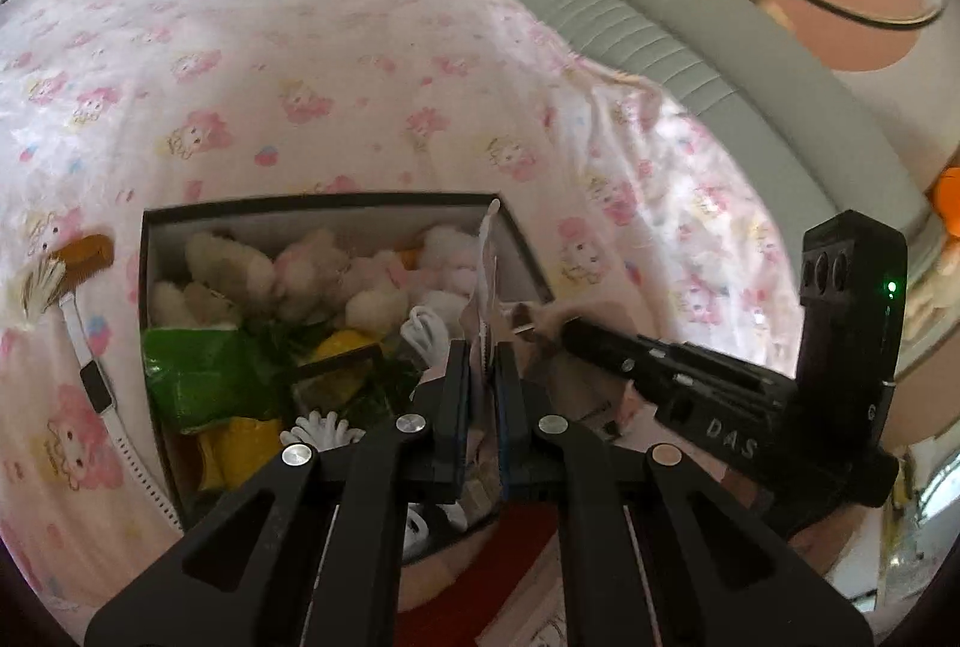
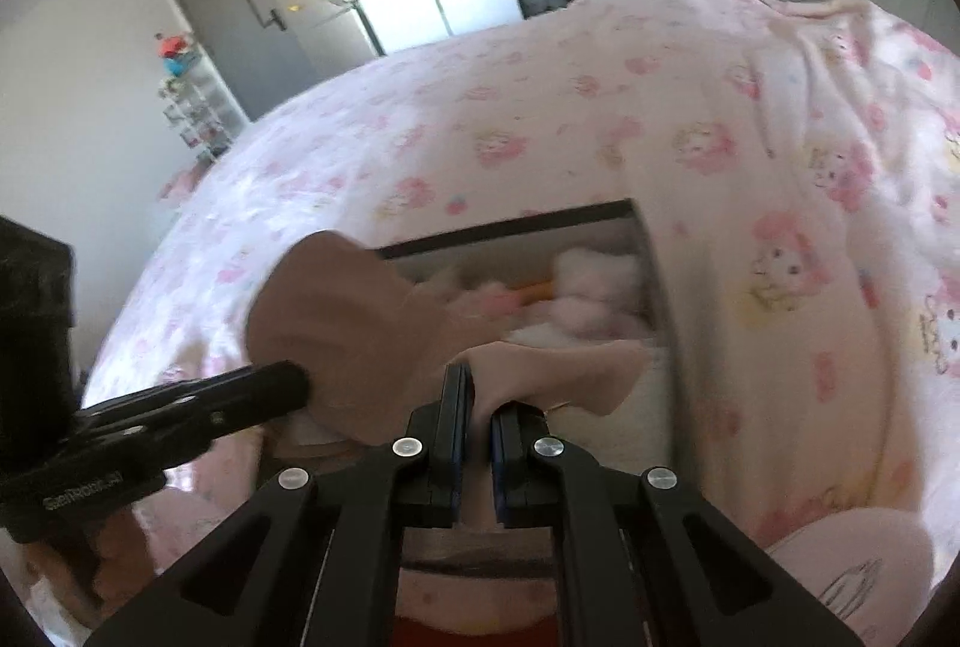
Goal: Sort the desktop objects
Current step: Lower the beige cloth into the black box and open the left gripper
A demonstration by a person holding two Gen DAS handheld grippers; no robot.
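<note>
A thin beige cloth (image 2: 336, 311) hangs stretched between my two grippers, just above an open dark-rimmed box (image 1: 324, 203). My left gripper (image 1: 482, 347) is shut on one end of it; in the left wrist view the cloth (image 1: 487, 275) shows edge-on, rising pale from between the fingers. My right gripper (image 2: 478, 383) is shut on the other end. In the left wrist view the right gripper (image 1: 567, 329) reaches in from the right. In the right wrist view the left gripper (image 2: 297, 383) comes in from the left. The box holds plush toys (image 1: 300, 275), a green packet (image 1: 198, 371) and yellow items.
The box (image 2: 510, 227) sits on a bed with a pink cartoon-print sheet (image 1: 300, 77). A white smartwatch (image 1: 96, 389) and a brown comb (image 1: 90, 251) lie on the sheet left of the box. A grey padded headboard (image 1: 660, 47) borders the right side.
</note>
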